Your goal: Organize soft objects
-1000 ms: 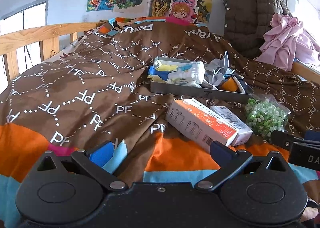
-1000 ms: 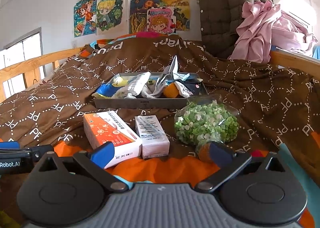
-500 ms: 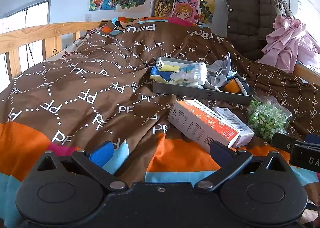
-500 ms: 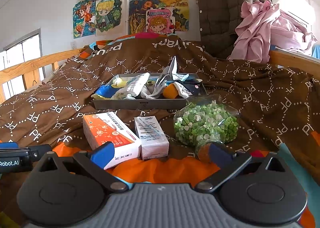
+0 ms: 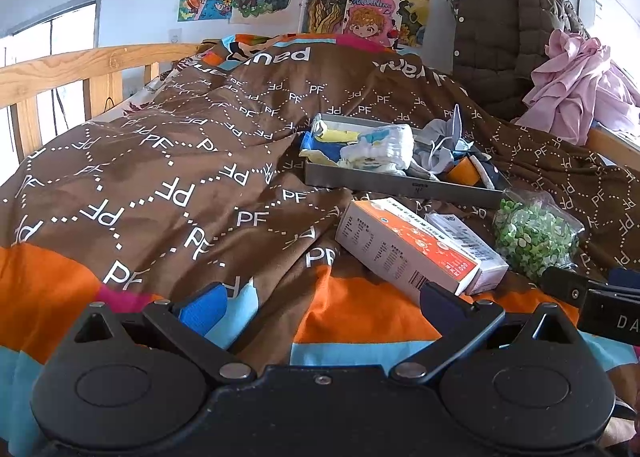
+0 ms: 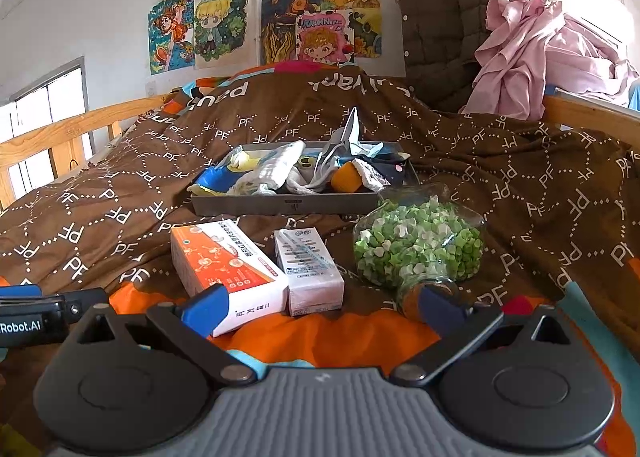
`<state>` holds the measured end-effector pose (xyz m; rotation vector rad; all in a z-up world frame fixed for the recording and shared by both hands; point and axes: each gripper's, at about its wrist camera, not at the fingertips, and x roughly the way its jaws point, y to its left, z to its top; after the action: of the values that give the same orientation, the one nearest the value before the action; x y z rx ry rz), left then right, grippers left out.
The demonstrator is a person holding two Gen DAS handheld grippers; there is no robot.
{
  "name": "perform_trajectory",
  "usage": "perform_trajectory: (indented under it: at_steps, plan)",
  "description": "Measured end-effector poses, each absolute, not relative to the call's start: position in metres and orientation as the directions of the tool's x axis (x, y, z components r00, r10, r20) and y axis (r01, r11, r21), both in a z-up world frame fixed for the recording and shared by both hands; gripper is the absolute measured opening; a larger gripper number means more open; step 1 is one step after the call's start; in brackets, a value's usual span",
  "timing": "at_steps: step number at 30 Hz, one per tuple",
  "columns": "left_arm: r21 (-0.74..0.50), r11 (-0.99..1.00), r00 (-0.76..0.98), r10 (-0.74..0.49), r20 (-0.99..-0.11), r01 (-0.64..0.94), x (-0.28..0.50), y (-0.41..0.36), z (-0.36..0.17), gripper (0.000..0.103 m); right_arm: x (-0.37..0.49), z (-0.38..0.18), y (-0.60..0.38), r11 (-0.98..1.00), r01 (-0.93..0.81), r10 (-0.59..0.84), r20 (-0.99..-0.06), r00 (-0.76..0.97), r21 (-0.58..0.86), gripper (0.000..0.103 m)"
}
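A grey tray (image 5: 400,185) (image 6: 288,205) lies on the brown quilt, filled with soft things: a white folded cloth (image 5: 380,149) (image 6: 276,169), blue and yellow pieces (image 5: 320,141), grey fabric (image 6: 340,145) and an orange item (image 6: 346,177). In front of it lie an orange and white box (image 5: 404,245) (image 6: 224,261), a small white pack (image 6: 308,265) and a jar of green and white pieces (image 6: 416,245) (image 5: 532,233) on its side. My left gripper (image 5: 320,305) is open and empty, left of the box. My right gripper (image 6: 320,305) is open and empty just before the box, pack and jar.
The brown "PF" quilt (image 5: 180,185) covers the bed, with an orange band (image 6: 340,337) at the near edge. A wooden rail (image 5: 60,69) runs along the left. A brown padded coat (image 6: 448,25) and pink clothes (image 6: 540,57) are piled at the back right.
Both grippers have drifted slightly; the view has tilted a little, so the tray and box sit lower in the frames. Nothing was grasped or moved.
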<state>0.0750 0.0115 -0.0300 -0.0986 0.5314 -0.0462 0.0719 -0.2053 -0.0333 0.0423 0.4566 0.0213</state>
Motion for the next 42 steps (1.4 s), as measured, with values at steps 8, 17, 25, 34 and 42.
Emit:
perform_trajectory:
  at_steps: [8, 17, 25, 34, 42]
  plan:
    - [-0.107, 0.994, 0.861, -0.072, -0.503, 0.02, 0.0753, 0.0114, -0.0301, 0.102, 0.0724, -0.0334, -0.2054, 0.999, -0.02, 0.039, -0.44, 0.897, 0.048, 0.103]
    - [-0.108, 0.994, 0.862, -0.068, -0.503, 0.015, 0.0756, 0.0113, -0.0303, 0.102, 0.0718, -0.0336, -0.2046, 0.999, -0.023, 0.042, -0.44, 0.897, 0.049, 0.103]
    - [-0.11, 0.994, 0.862, -0.068, -0.502, 0.015, 0.0755, 0.0126, -0.0301, 0.102, 0.0718, -0.0335, -0.2049, 0.999, -0.023, 0.042, -0.44, 0.897, 0.049, 0.103]
    - [-0.116, 0.992, 0.861, -0.097, -0.499, 0.044, 0.0746, 0.0145, -0.0306, 0.102, 0.0716, -0.0337, -0.2031, 0.998, -0.029, 0.05, -0.441, 0.896, 0.053, 0.103]
    - [-0.133, 0.99, 0.851, -0.103, -0.516, 0.039, 0.0763, 0.0164, -0.0299, 0.102, 0.0708, -0.0331, -0.203, 0.998, -0.03, 0.051, -0.442, 0.895, 0.053, 0.103]
